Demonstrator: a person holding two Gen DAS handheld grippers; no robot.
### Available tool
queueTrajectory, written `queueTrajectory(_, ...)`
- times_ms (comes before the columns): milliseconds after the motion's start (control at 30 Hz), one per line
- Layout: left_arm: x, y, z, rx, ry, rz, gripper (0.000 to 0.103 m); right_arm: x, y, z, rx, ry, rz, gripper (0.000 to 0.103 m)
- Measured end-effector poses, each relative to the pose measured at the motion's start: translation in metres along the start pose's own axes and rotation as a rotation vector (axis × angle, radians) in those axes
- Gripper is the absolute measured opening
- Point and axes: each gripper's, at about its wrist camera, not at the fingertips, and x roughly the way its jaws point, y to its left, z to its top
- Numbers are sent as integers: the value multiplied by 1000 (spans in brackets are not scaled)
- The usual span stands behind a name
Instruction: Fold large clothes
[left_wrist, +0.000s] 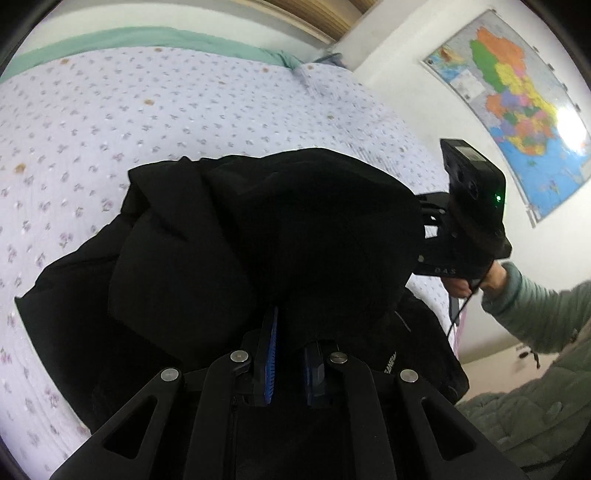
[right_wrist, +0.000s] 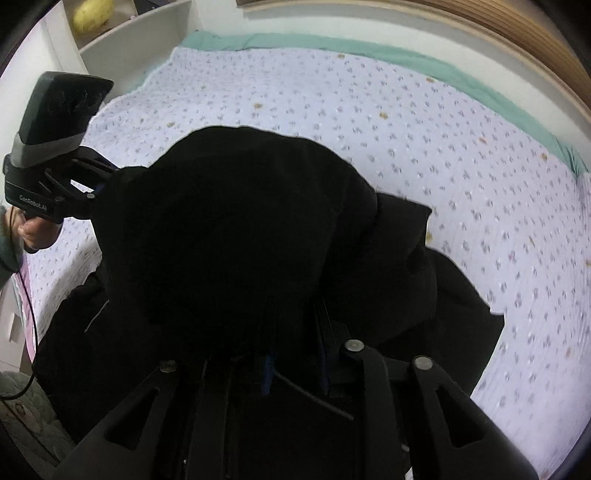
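Filling the middle of both wrist views, a large black padded jacket (left_wrist: 258, 236) is bunched up and lifted partly off a pale lilac bedspread printed with small flowers (left_wrist: 110, 122), its lower folds trailing down toward the bed's near edge. In the left wrist view, the left gripper (left_wrist: 290, 343) sits at the lower centre of the frame, its two blue-padded fingers (left_wrist: 271, 354) drawn close together with a fold of the black fabric pinched between them. At the right of that frame the right gripper's black body, with a green light on it, meets the jacket's right edge, and the person's right hand (left_wrist: 469, 282) in a grey-green sleeve holds its handle. A coloured wall map (left_wrist: 517, 110) hangs on the white wall at the upper right. In the right wrist view, the right gripper (right_wrist: 295, 332) is at the lower centre, its fingers buried under dark cloth; the blue pads barely show, standing near each other with jacket fabric over and between them, so it appears clamped on the garment. At the left edge of that frame the left gripper's body touches the jacket's left side, held by the left hand (right_wrist: 35, 230). A mint green sheet (right_wrist: 332, 44) borders the far side of the bedspread, and a white shelf (right_wrist: 136, 33) stands at the upper left.
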Motion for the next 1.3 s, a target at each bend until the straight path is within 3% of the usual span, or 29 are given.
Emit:
queueTrajectory(333,-10,-14,2,49,-5,30,12,-17,-4,4,14,-17,12,27)
queueTrajectory(633,-7,-30,-14,47,7,14,12,-25,32,-16,-19,-29,-22,21)
queueTrajectory(867,4,-51,-57,64,109,-6,12,-38,56,-48,-9,-4,19,20)
queueTrajectory(967,27,-36,-75,-6,151,60,15,-23,62,-69,34,38,24,21)
queueTrajectory(1067,40,-18,-88,-128,192,64,15,6,51,-87,131,153,60,31)
queueTrajectory(1133,25,-23,-92,-135,193,65,18,7,46,-97,175,206,79,31)
queueTrajectory(1233,-10,-26,-101,-150,190,72,23,-22,35,-108,217,185,59,34)
queueTrajectory(1300,-40,-24,-100,-191,130,79,23,-41,26,-106,267,149,69,40)
